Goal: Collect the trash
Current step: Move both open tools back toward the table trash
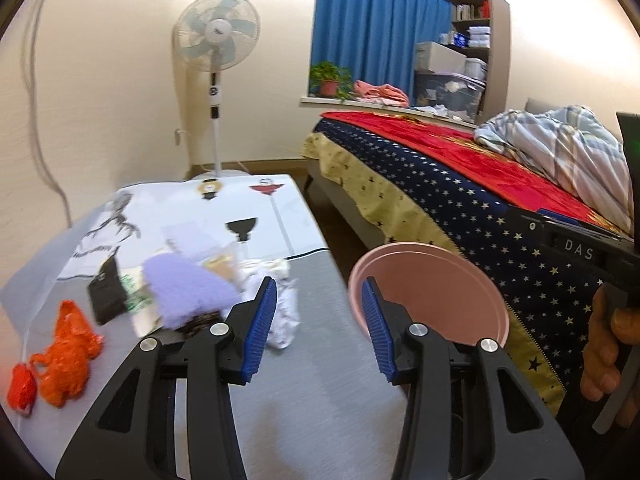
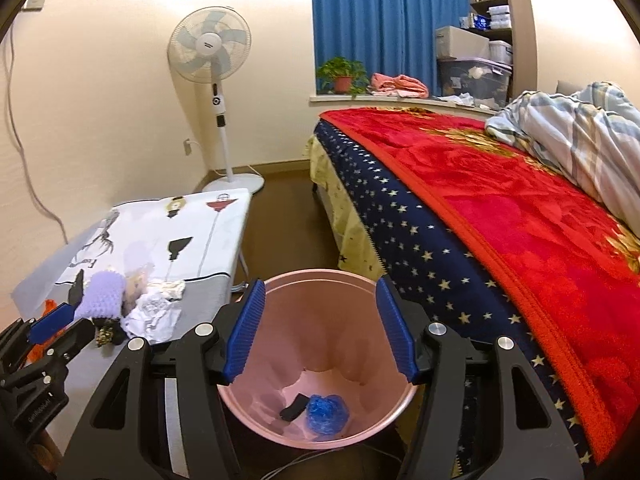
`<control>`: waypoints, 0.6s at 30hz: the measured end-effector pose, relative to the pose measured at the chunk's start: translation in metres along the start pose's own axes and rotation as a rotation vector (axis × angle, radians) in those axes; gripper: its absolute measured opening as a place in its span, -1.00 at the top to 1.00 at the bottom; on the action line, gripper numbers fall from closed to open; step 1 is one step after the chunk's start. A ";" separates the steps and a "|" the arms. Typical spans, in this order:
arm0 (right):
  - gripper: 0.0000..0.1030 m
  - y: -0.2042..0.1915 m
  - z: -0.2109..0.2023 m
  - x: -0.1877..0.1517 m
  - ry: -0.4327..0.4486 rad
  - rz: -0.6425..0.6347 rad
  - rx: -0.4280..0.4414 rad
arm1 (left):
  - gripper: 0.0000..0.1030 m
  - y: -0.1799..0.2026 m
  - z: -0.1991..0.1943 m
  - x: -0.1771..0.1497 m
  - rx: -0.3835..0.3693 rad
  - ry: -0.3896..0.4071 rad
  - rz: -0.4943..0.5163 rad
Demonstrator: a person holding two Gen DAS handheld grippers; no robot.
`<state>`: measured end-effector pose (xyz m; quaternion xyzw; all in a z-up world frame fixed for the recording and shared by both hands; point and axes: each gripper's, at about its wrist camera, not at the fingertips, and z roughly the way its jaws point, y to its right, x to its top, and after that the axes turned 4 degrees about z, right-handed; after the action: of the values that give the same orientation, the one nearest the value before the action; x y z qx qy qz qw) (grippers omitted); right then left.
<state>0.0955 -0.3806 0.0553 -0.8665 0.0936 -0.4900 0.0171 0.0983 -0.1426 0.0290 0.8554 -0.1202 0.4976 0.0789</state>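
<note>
My left gripper (image 1: 320,292) is open with nothing between its blue pads, low over the grey table (image 1: 320,384). Just ahead of it lies crumpled white paper (image 1: 286,316); a purple fluffy piece (image 1: 184,292), a black card (image 1: 106,292) and an orange plastic bag (image 1: 68,348) lie further left. The pink bin (image 1: 436,292) stands off the table's right edge. My right gripper (image 2: 320,286) hangs open above that bin (image 2: 320,320), holding nothing. Inside lie a blue crumpled bag (image 2: 326,412) and a black scrap (image 2: 294,406). One left pad (image 2: 52,320) shows at the left edge of the right wrist view.
A bed with a red blanket (image 2: 520,208) and star-patterned cover runs along the right, close to the bin. A standing fan (image 2: 212,52) is in the far corner. A narrow strip of brown floor (image 2: 288,208) separates table and bed. A hand (image 1: 604,344) grips the right tool.
</note>
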 end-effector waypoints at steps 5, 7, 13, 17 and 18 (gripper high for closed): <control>0.02 -0.014 -0.005 0.000 -0.008 0.014 0.051 | 0.15 -0.025 -0.018 -0.007 0.047 0.003 -0.041; 0.09 -0.020 -0.005 -0.002 -0.014 0.014 0.069 | 0.15 -0.035 -0.025 -0.010 0.070 0.006 -0.058; 0.20 -0.044 0.002 -0.008 -0.038 0.002 0.116 | 0.15 -0.064 -0.041 -0.017 0.144 0.008 -0.129; 0.20 -0.067 0.007 -0.013 -0.043 -0.021 0.168 | 0.15 -0.078 -0.047 -0.025 0.218 0.005 -0.151; 0.20 -0.072 0.008 -0.014 -0.045 -0.023 0.179 | 0.15 -0.082 -0.048 -0.027 0.237 0.006 -0.158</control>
<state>0.1055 -0.3081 0.0479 -0.8732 0.0390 -0.4772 0.0908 0.0683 -0.0482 0.0280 0.8641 0.0074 0.5030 0.0164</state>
